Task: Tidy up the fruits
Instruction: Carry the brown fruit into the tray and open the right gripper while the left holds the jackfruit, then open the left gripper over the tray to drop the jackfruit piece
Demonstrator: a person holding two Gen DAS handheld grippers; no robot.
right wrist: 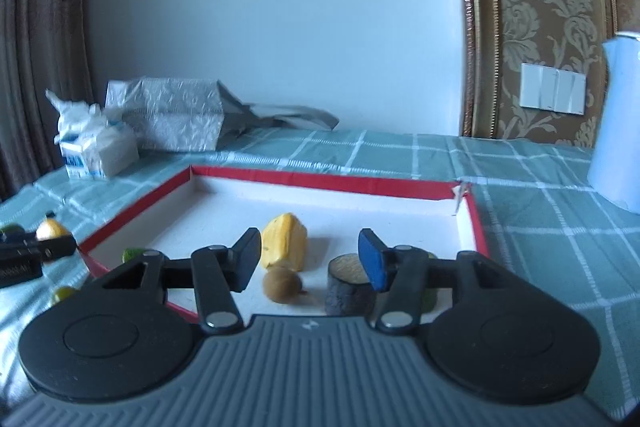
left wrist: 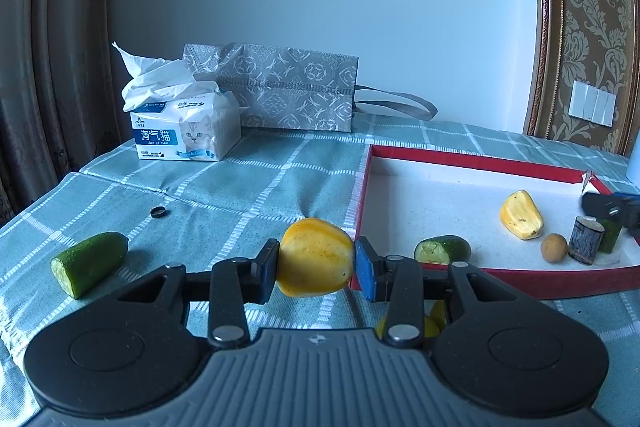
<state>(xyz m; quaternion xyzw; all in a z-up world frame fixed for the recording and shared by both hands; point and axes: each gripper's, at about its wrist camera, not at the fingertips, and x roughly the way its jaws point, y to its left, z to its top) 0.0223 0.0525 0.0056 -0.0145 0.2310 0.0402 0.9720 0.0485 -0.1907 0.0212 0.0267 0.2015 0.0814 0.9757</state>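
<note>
While the left claw (left wrist: 316,259) clamps one yellow fruit (left wrist: 316,257), the right claw (right wrist: 310,259) gapes; four pieces lie in the tray (left wrist: 460,159).

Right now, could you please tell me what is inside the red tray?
The red tray holds a yellow fruit piece, a small brown fruit, a dark log-like piece and green pieces. One green piece is mostly hidden behind the right gripper.
</note>
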